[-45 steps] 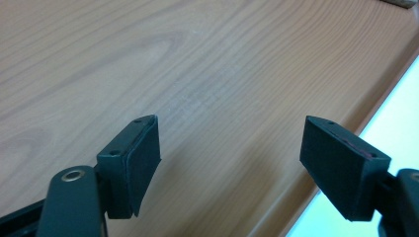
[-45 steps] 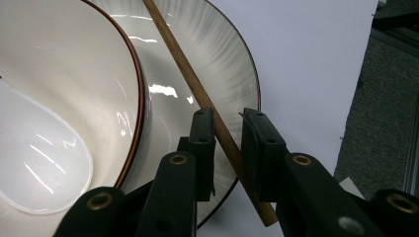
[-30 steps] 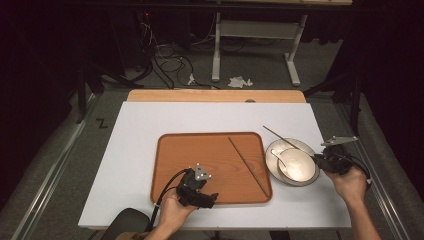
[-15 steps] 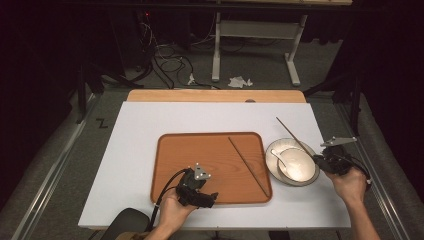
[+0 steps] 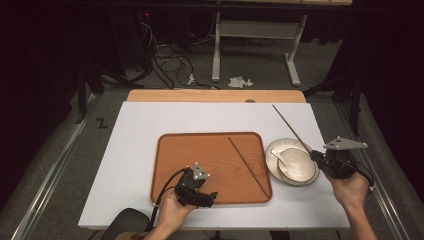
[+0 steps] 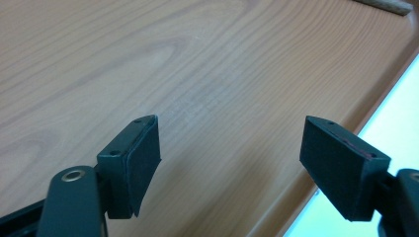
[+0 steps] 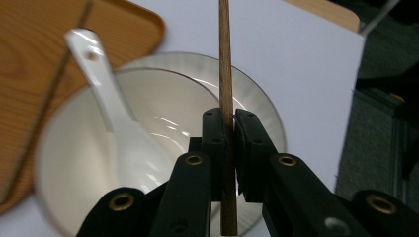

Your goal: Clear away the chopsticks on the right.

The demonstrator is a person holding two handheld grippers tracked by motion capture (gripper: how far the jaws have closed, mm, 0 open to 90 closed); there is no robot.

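Since the earlier frame my right gripper (image 5: 316, 156) has swung the thin brown wooden chopstick (image 5: 290, 127) it pinches up and rightward; its long axis now points away over the white ceramic bowl (image 5: 300, 172). My left gripper (image 5: 210, 196) hangs spread over the orange wooden tray (image 5: 200, 150), near the 2nd chopstick (image 5: 248, 166)

2 chopsticks (image 5: 291, 128), 1 bowl (image 5: 300, 167), 1 spoon (image 5: 280, 162), 1 tray (image 5: 210, 155)

One mark can be read: a dark "Z" (image 5: 102, 123) on the grey floor (image 5: 60, 145) just left of the table (image 5: 135, 150). Nothing else carries readable text, labels, brands or numbers.
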